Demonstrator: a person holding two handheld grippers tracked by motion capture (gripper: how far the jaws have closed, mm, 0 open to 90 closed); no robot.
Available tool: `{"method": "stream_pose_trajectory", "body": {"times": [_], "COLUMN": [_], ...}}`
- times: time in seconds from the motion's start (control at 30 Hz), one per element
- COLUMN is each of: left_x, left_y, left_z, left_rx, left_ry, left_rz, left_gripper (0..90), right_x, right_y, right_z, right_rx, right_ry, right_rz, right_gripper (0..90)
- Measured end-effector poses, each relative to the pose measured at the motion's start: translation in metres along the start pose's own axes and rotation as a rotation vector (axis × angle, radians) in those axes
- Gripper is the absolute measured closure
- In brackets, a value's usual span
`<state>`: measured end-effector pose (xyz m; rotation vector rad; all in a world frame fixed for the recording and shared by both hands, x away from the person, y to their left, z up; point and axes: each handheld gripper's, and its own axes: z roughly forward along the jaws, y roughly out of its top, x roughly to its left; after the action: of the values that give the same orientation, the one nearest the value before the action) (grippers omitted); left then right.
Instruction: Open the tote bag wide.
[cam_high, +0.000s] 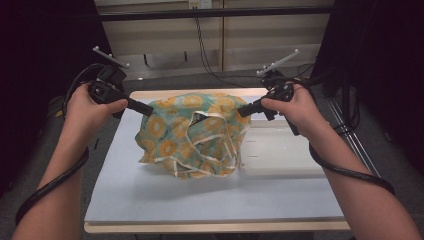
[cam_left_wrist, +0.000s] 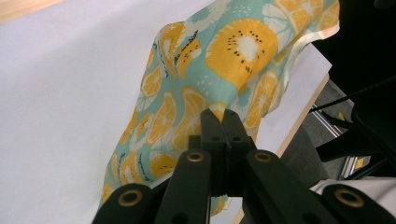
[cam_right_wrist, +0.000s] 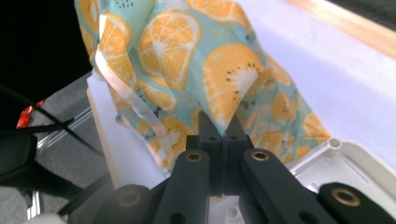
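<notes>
A teal cloth bag (cam_high: 192, 132) printed with orange fruit slices and trimmed with white straps hangs between my two grippers, lifted at both top corners, its lower part resting on the white board (cam_high: 150, 195). My left gripper (cam_high: 149, 109) is shut on the bag's left corner; in the left gripper view the jaws pinch the fabric (cam_left_wrist: 205, 74) at the left gripper's tips (cam_left_wrist: 223, 114). My right gripper (cam_high: 243, 111) is shut on the bag's right corner. The right gripper view shows the cloth (cam_right_wrist: 196, 51) clamped at my right gripper (cam_right_wrist: 223, 119).
A white plastic tray (cam_high: 285, 155) lies on the board to the right of the bag, its corner (cam_right_wrist: 345, 163) below the right jaws. The board sits on a wooden tabletop (cam_high: 215, 227). Cables trail from both grippers; dark curtains stand at both sides.
</notes>
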<state>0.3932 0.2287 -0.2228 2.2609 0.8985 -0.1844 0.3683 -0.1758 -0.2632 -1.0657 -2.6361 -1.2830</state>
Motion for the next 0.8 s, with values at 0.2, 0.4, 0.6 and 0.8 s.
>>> {"method": "stream_pose_trajectory", "body": {"times": [0.2,0.4,0.6,0.8], "left_x": [0.006,0.01,0.022,0.03], "left_y": [0.005,0.01,0.011,0.008], "left_z": [0.0,-0.001,0.003,0.015], "left_rx": [-0.003,-0.004,0.007,0.03], "left_ry": [0.014,0.041,0.054,0.024], "left_rz": [-0.025,-0.044,-0.08,-0.101], "left_gripper": [90.0,90.0,89.7,89.5], "right_x": [-0.003,-0.008,-0.014,-0.015], "right_y": [0.009,0.016,0.021,0.022], "right_z": [0.002,0.003,0.009,0.019], "right_rx": [-0.005,-0.009,0.008,0.039], "right_ry": [-0.002,-0.018,-0.032,-0.026], "right_rz": [0.014,0.036,0.061,0.054], "right_gripper": [90.0,90.0,90.0,90.0]}}
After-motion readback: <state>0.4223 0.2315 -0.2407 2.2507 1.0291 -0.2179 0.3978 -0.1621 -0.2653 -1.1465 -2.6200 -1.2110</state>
